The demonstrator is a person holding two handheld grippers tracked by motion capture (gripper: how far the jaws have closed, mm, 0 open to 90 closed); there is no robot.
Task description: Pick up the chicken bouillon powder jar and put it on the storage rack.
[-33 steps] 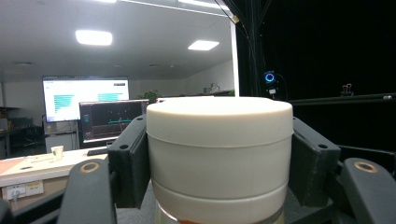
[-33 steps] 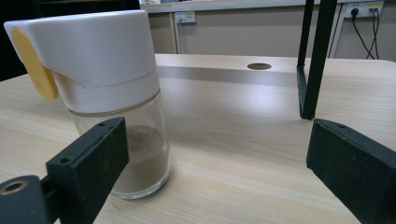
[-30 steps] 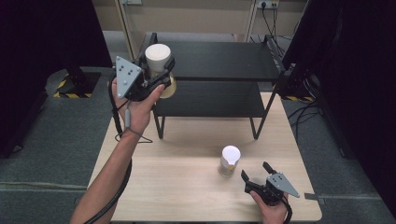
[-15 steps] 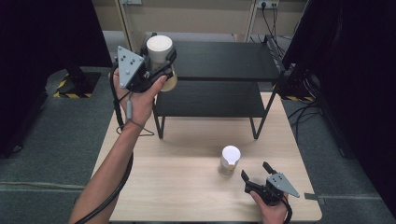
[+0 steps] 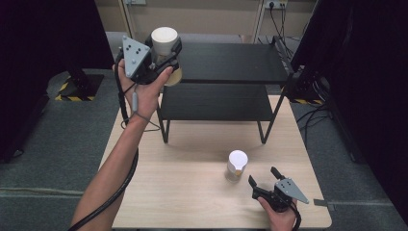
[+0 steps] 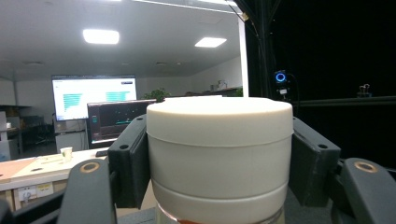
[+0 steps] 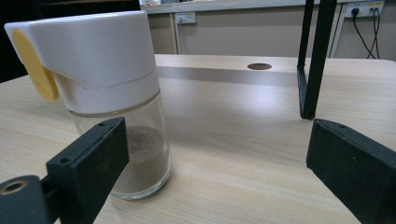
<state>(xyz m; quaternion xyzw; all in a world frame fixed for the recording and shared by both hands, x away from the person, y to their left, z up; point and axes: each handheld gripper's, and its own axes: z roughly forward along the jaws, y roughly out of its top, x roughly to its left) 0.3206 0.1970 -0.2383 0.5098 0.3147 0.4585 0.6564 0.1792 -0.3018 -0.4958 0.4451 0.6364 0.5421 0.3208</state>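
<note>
White-capped jar sits clamped in the left gripper – held in the air at the left end of the black shelf, above the wooden table. Smaller shaker stands on that table just beside the right gripper – its jaws spread wide, holding nothing.

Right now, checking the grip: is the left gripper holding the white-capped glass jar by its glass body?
No, its black pads clamp the white cap.
</note>
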